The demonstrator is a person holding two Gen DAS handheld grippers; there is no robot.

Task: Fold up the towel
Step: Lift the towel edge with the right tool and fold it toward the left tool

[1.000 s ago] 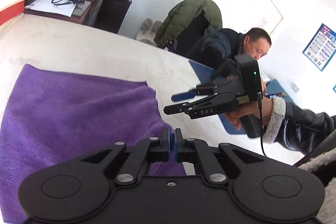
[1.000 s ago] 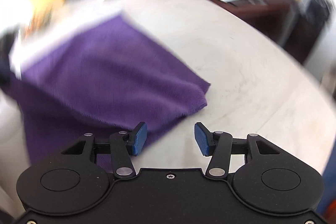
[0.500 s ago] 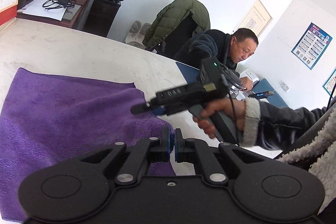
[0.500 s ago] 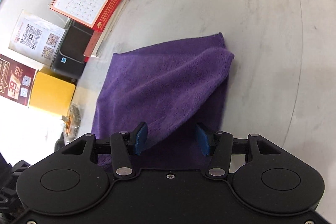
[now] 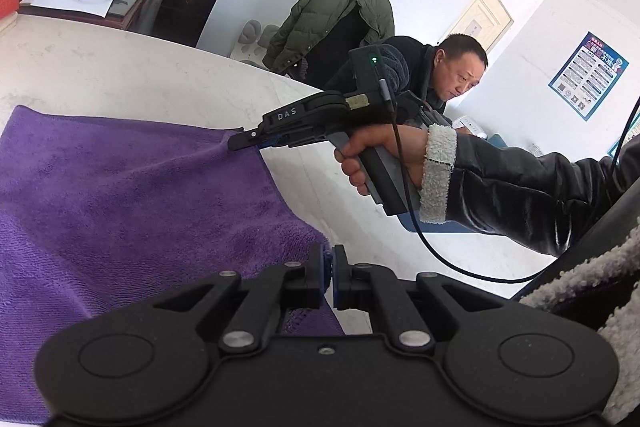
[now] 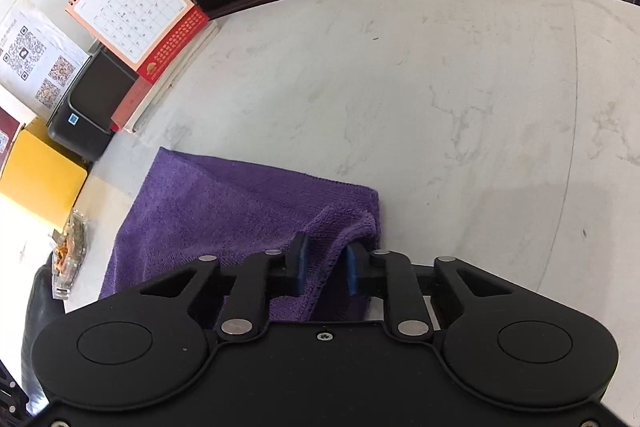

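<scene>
A purple towel [image 5: 120,195] lies on the white marble table [image 5: 120,75]. My left gripper [image 5: 329,269] is shut on the towel's near right corner. My right gripper [image 6: 324,269] has the towel's far right corner [image 6: 340,227] bunched between its blue pads, jaws closed on the cloth. The right gripper also shows in the left wrist view [image 5: 244,143], gripping that corner at the towel's edge. The towel shows in the right wrist view [image 6: 224,211] spreading left from the jaws.
A man in a dark jacket [image 5: 448,75] sits behind the table. A desk calendar [image 6: 136,15], a black box [image 6: 92,107], a yellow box [image 6: 36,171] and a small clear packet [image 6: 68,247] stand along the table's left edge. Bare marble [image 6: 440,87] extends right.
My right gripper came down from above the table onto the towel's far right corner and closed on it. My left gripper stayed shut on the near corner.
</scene>
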